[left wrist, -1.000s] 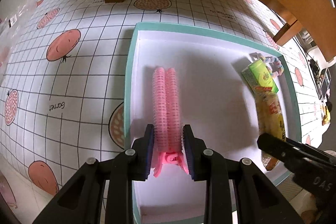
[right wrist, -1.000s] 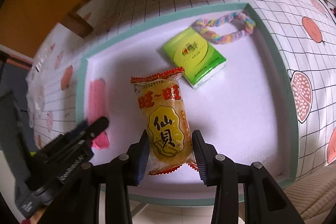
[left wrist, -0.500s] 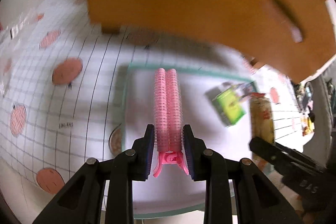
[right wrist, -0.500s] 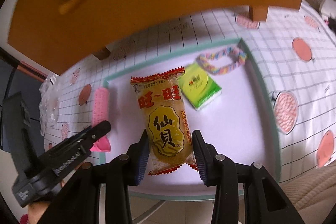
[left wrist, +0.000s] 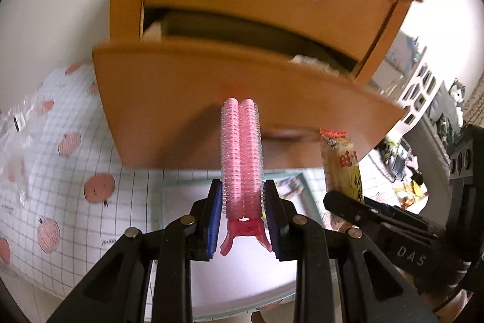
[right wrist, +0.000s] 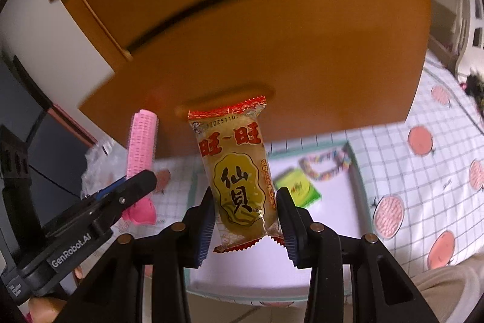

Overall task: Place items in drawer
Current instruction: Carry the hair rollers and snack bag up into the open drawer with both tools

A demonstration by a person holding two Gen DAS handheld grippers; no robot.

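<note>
Carrying loads toward the open drawer [left wrist: 248, 87]: left tongs [left wrist: 242, 212] clamp the pink hair-roller clip [left wrist: 241, 153], right tongs [right wrist: 246, 224] the rice-cracker packet [right wrist: 239, 177] (tissue pack [right wrist: 298, 186], braided band [right wrist: 328, 164] remain in tray [right wrist: 358, 186]).

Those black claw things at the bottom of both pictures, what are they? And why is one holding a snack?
They are two grabbers that a person holds, one in each hand. Each carries a small camera looking along its two fingers, so there is one picture per grabber. The left grabber squeezes a pink hair clip. The right grabber squeezes a yellow snack packet. Both are lifted in front of an open wooden drawer, where the things should go. Below, on a checked tablecloth, sits a white tray with a green packet and a colourful braided loop in it.
</note>
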